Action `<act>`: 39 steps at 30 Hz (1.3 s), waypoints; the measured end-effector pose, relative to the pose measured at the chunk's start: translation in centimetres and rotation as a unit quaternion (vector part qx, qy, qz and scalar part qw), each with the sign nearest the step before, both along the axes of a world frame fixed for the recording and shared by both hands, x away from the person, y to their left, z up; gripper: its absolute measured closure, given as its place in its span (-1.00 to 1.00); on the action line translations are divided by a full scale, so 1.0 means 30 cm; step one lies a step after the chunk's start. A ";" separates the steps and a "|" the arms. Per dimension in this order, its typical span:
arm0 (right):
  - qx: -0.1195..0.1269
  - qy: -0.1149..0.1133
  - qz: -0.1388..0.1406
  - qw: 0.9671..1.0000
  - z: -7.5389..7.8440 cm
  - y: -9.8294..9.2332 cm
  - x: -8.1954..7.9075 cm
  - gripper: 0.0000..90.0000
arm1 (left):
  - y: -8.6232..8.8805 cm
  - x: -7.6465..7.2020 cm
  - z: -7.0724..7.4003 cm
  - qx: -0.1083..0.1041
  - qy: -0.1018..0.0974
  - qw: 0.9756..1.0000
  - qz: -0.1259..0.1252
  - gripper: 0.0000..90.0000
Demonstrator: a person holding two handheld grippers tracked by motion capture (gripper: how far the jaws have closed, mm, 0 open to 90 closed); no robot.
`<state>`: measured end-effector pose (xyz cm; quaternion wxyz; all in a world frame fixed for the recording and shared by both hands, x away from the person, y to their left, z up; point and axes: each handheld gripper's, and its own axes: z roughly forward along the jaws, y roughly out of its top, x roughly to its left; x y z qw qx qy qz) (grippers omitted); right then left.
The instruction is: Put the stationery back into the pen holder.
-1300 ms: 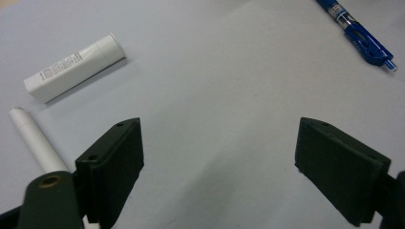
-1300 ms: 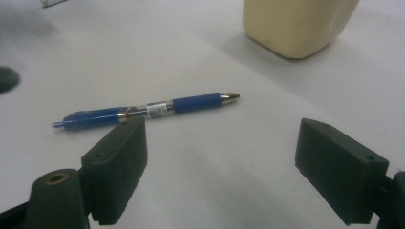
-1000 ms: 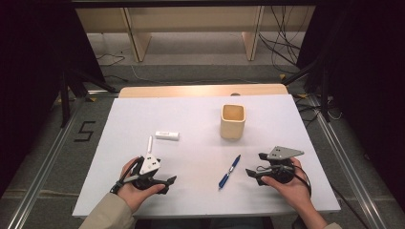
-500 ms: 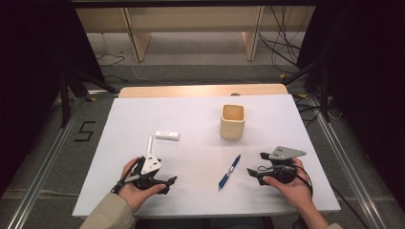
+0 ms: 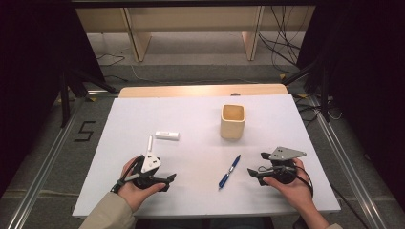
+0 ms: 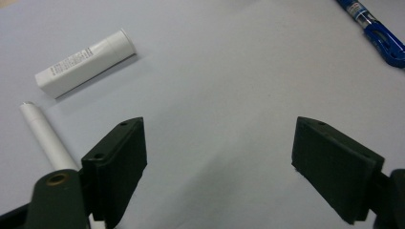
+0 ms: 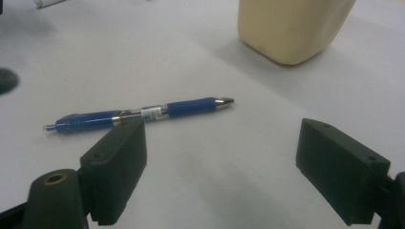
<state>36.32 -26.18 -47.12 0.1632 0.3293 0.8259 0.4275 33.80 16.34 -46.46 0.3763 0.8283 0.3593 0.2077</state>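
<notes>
A blue pen lies on the white table between my two grippers, shown close up as the pen just beyond my right jaws. My right gripper rests at the front right, open and holding nothing. At the front left my left gripper is open too, jaws wide apart. A white box and a thin white stick lie beyond the left hand; the box and stick sit left of the left jaws. A tan cup stands upright in the middle back.
The table's wooden far edge borders a floor with cables and shelf legs. Metal rails run along both sides of the table. In the right gripper view the tan cup stands beyond the pen's tip.
</notes>
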 end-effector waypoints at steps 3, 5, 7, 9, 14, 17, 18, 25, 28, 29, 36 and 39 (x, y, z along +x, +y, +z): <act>0.000 -0.003 0.001 1.000 0.002 0.001 -0.003 -0.59 | 0.005 0.001 0.003 0.005 -0.002 1.000 0.004 -0.54; -0.001 -0.004 0.002 1.000 0.002 0.002 -0.005 -0.59 | 0.011 0.005 0.007 0.009 -0.002 1.000 0.014 -0.51; -0.002 -0.005 0.002 1.000 0.003 0.003 -0.005 -0.59 | 0.018 0.010 0.012 0.009 -0.004 1.000 0.021 -0.49; -0.002 -0.006 0.002 1.000 0.004 0.005 -0.004 -0.59 | 0.031 0.017 0.013 0.009 -0.003 0.999 0.037 -0.45; -0.006 -0.005 0.004 1.000 0.002 0.008 -0.002 -0.59 | 0.038 0.026 0.011 0.008 -0.004 0.999 0.047 -0.39; -0.004 -0.006 0.004 1.000 0.002 0.006 -0.001 -0.59 | 0.041 0.033 0.008 0.014 0.006 0.998 0.065 -0.36; -0.003 -0.005 0.002 1.000 0.002 0.005 -0.003 -0.59 | 0.043 0.036 0.008 0.019 0.007 0.997 0.073 -0.30; -0.005 -0.006 0.005 1.000 0.002 0.008 -0.003 -0.59 | 0.051 0.073 0.009 0.029 0.017 0.989 0.144 -0.14; -0.005 -0.007 0.005 1.000 0.001 0.009 -0.002 -0.59 | 0.063 0.095 0.014 0.023 0.037 0.981 0.187 -0.13; -0.004 -0.005 0.005 1.000 0.001 0.010 -0.001 -0.59 | 0.066 0.105 0.015 0.019 0.051 0.978 0.202 -0.11; -0.006 -0.004 0.007 1.000 0.002 0.015 -0.003 -0.59 | 0.066 0.193 0.039 -0.003 0.119 0.956 0.267 0.04; -0.005 -0.004 0.007 1.000 0.000 0.012 -0.001 -0.58 | 0.055 0.231 0.032 0.034 0.135 0.951 0.278 0.13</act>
